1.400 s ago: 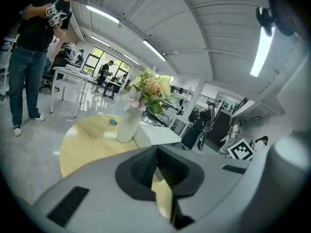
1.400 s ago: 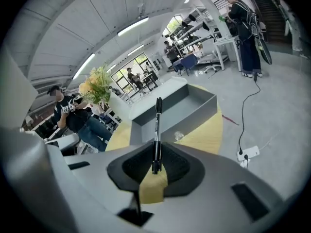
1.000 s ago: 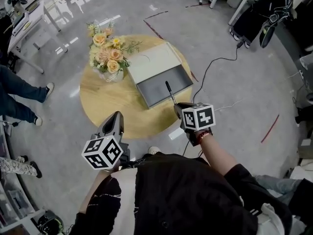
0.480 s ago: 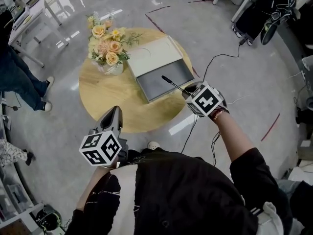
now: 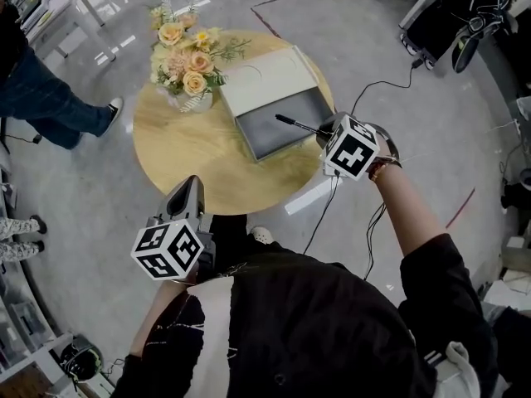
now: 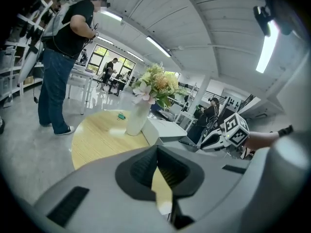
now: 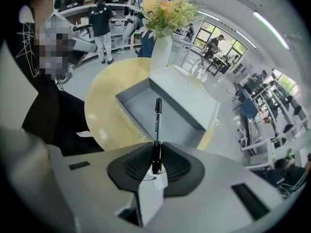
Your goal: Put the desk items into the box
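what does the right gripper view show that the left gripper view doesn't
Only the right gripper view: the black pen clamped between the right claw's pads, and a look down into the box's open grey tray. Only the left gripper view: a small green clip on the table beyond the vase, a standing person in jeans, and the right claw's marker cube seen from outside. Both: the round wooden table, the vase of flowers and the box.
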`<state>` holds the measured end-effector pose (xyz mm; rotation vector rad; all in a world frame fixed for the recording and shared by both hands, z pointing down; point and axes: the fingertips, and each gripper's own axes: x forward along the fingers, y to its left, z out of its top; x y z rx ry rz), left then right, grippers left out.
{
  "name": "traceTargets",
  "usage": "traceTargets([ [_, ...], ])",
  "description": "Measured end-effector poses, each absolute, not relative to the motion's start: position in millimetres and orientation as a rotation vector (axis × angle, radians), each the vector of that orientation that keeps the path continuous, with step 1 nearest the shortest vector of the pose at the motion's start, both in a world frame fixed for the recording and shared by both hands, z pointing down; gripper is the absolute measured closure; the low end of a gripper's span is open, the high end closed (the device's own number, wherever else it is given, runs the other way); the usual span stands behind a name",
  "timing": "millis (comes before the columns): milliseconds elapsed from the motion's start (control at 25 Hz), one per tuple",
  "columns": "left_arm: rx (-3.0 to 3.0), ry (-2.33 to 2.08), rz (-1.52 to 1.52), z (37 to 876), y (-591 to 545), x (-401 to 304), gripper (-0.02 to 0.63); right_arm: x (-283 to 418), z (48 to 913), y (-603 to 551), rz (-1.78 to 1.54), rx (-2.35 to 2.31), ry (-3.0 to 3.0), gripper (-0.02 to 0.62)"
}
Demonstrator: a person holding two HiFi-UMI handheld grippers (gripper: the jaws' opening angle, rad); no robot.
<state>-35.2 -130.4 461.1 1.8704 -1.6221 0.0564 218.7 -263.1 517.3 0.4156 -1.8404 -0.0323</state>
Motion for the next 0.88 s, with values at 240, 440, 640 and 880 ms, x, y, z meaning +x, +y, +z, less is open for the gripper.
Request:
traceTargets([
  [240, 1.886, -1.592, 0.035, 460, -154, -36, 0.597, 210, 517, -268, -0.059, 0.337, -1.809, 0.529],
  [440, 1.883, -1.602, 0.022, 451, -172, -50, 0.597, 204, 522, -271, -0.129, 0.214, -1.767, 0.529],
  [640, 1.857, -1.614, 0.003, 451, -184, -63, 0.597, 198, 537, -274, -0.167, 0.110, -1.747, 0.531],
  [880, 1.848, -1.629, -0.003, 447, -200, -75, 0.597, 190, 544, -283, -0.195, 0.028, -1.732, 0.529],
])
